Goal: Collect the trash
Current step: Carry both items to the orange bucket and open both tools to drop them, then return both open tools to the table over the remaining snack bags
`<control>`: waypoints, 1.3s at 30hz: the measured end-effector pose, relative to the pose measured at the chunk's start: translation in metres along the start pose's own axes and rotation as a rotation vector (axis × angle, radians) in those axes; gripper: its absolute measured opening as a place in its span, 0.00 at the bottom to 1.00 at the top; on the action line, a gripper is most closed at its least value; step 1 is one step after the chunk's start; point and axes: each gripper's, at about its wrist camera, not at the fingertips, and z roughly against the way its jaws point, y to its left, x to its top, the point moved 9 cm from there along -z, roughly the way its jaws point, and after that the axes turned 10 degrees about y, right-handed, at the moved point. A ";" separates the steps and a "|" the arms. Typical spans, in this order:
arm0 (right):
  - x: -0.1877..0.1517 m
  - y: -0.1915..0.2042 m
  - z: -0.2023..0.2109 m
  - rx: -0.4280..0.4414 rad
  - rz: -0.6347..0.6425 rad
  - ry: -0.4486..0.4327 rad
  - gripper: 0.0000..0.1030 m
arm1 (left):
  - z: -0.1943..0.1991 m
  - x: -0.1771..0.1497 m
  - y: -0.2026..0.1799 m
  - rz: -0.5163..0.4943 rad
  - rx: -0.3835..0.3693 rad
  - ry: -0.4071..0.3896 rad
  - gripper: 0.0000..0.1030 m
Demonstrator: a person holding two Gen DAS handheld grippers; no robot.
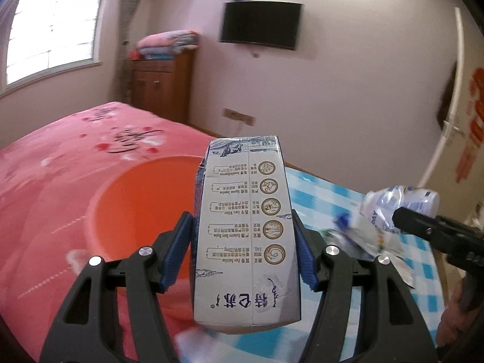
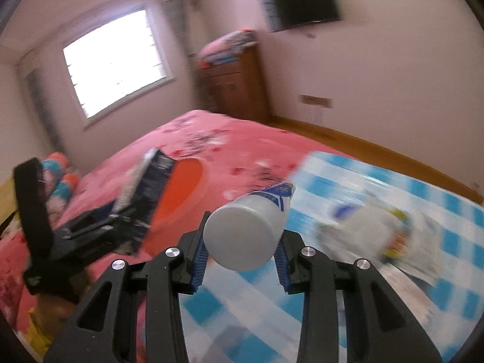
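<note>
The milk carton, clamped lengthwise in the left tongs, lay just right of the orange bin, nearer than the right tongs' gripped bottle.

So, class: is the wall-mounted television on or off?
It looks off: the television screen is uniformly black in both views, showing no picture or glow.

Pink bed; bright window; wooden cabinet; wall-mounted television.
</note>
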 end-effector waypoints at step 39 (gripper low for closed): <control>-0.010 -0.029 -0.029 -0.085 -0.120 -0.172 0.95 | -0.007 -0.001 0.017 -0.024 0.043 -0.069 0.90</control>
